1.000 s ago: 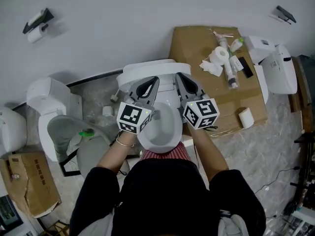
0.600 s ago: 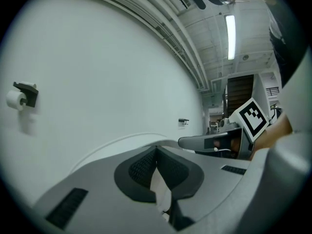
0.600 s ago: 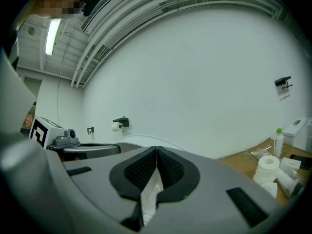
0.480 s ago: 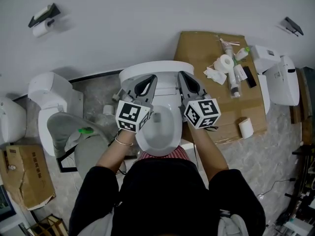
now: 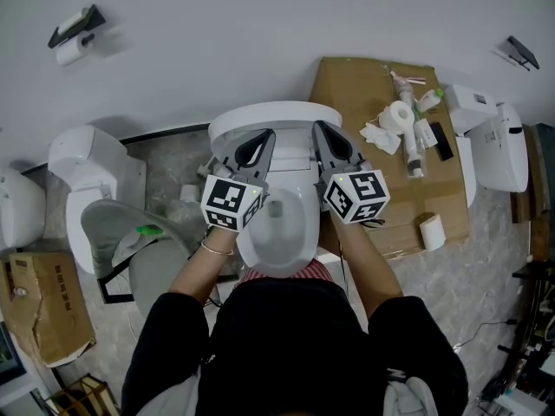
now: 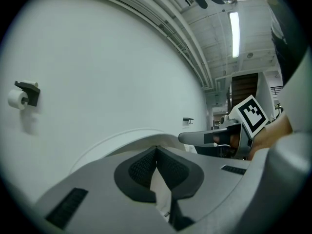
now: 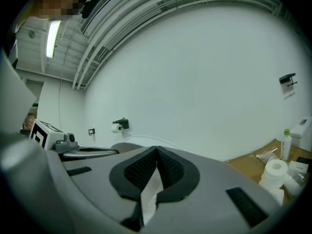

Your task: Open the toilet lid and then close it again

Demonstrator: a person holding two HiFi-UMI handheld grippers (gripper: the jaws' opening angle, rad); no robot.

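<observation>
Seen from above in the head view, the white toilet [image 5: 276, 232] has its bowl uncovered, and its lid [image 5: 273, 115] stands raised at the back by the wall. My left gripper [image 5: 264, 137] and right gripper [image 5: 323, 130] sit side by side over the bowl, tips at the lid's lower face. Each is shut, the pads meeting at the tips. In the left gripper view the left gripper [image 6: 156, 149] points at the lid's curved rim [image 6: 122, 138]. The right gripper [image 7: 156, 148] faces the same lid rim [image 7: 146, 140] in its own view. Whether the tips touch the lid is hidden.
A cardboard box [image 5: 364, 89] right of the toilet carries tubes, bottles and a paper roll [image 5: 401, 115]. A second white toilet [image 5: 87, 189] with a grey seat [image 5: 139, 250] stands left. A paper holder [image 5: 74, 22] hangs on the wall. A white unit [image 5: 496, 141] is far right.
The head view has shifted slightly and shows more of the bowl. Both grippers stay shut at the raised lid, hardly moved.
</observation>
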